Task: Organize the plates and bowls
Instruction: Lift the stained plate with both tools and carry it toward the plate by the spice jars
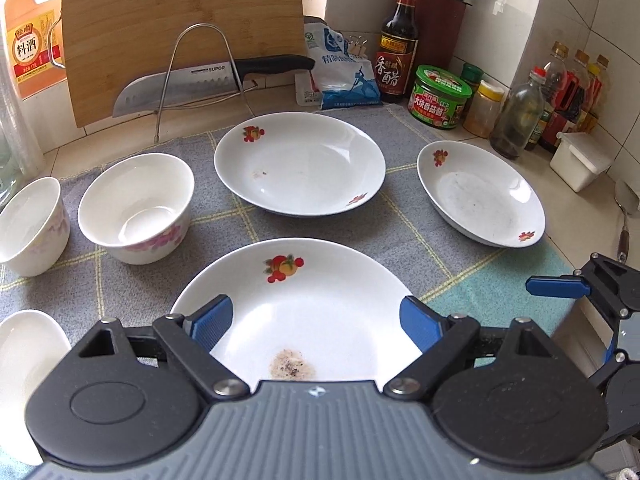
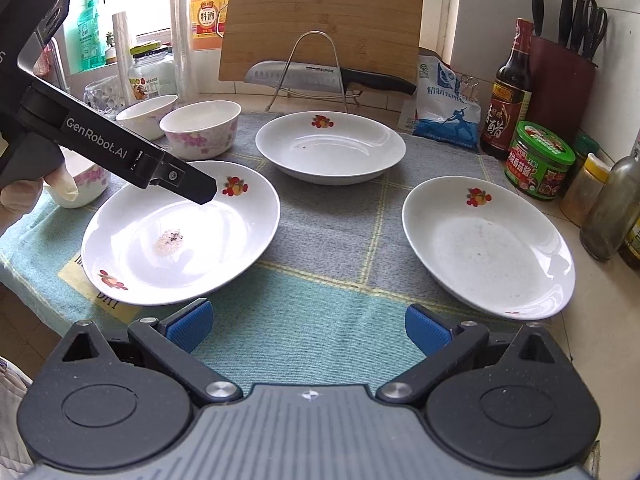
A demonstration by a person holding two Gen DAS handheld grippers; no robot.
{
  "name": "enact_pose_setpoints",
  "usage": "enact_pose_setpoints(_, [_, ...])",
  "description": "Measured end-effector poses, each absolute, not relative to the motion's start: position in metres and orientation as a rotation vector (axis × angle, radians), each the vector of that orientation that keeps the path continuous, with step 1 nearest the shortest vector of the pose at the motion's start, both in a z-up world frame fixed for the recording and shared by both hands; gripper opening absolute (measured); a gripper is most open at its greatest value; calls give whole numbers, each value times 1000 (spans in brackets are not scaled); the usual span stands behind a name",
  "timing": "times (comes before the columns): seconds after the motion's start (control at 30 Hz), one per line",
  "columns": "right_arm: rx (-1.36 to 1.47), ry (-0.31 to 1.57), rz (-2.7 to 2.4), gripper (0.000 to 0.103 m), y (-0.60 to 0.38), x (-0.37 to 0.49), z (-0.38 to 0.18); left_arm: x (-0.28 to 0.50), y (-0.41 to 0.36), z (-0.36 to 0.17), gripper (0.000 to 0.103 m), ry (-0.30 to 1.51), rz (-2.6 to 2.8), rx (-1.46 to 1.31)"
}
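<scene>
Three white plates with red fruit prints lie on the checked cloth. My left gripper [image 1: 316, 322] is open and hovers over the near plate [image 1: 296, 280], which has a dark stain in its middle; its pads do not touch the plate. In the right wrist view, one finger [image 2: 196, 188] of that gripper hangs above the same stained plate [image 2: 180, 248]. My right gripper [image 2: 308, 328] is open over the teal cloth with nothing between its fingers. The right plate [image 2: 488, 244] lies just beyond it and the far plate [image 2: 330, 148] sits behind. Three floral bowls [image 1: 136, 208] [image 1: 30, 224] [image 1: 24, 352] stand upright at the left.
A knife [image 1: 208, 80] rests on a wire rack before a leaning cutting board [image 1: 180, 20]. A salt bag [image 1: 344, 72], vinegar bottle [image 1: 398, 44], green jar [image 1: 438, 96], oil bottles and a white box [image 1: 580, 160] line the back right. A spoon [image 1: 626, 208] lies by the wall.
</scene>
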State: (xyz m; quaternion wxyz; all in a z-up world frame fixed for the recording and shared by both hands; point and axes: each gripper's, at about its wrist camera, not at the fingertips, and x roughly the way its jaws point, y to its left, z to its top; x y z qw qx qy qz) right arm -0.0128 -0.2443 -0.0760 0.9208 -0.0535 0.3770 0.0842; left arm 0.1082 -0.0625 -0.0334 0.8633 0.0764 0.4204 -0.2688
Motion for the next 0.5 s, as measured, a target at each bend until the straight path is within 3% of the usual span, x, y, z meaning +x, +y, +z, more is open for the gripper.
enact_pose_setpoints(0.5, [-187, 815, 349, 103, -192, -1, -105, 114, -18, -43, 90, 924, -471, 160])
